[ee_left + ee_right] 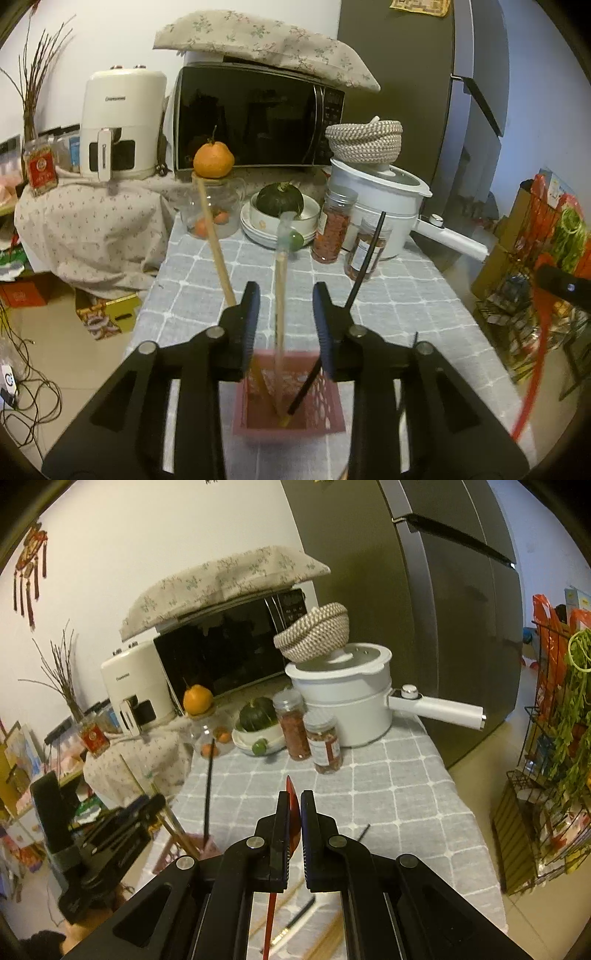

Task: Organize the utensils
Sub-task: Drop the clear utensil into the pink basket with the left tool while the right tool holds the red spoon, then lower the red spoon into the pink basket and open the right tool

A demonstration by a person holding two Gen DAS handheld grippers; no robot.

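Observation:
A pink plastic basket [258, 424] stands on the grey checked tablecloth below my left gripper [282, 299]. It holds two wooden chopsticks [218, 254] and a black chopstick [364, 266], all leaning outward. My left gripper is open, its fingers on either side of the middle chopstick [280, 295], not touching it. My right gripper [294, 805] is shut on a red spoon [291, 794], held above the table. In the right wrist view the basket [184, 843] sits at the left beside the left gripper [144, 805]. Loose chopsticks [295, 919] lie on the cloth under my right gripper.
At the table's far end stand a white pot [384, 199] with a woven basket on top, two spice jars [332, 229], a bowl with a green squash [280, 201] and a glass jar topped by an orange [213, 158]. A microwave [255, 118] and fridge [443, 609] are behind.

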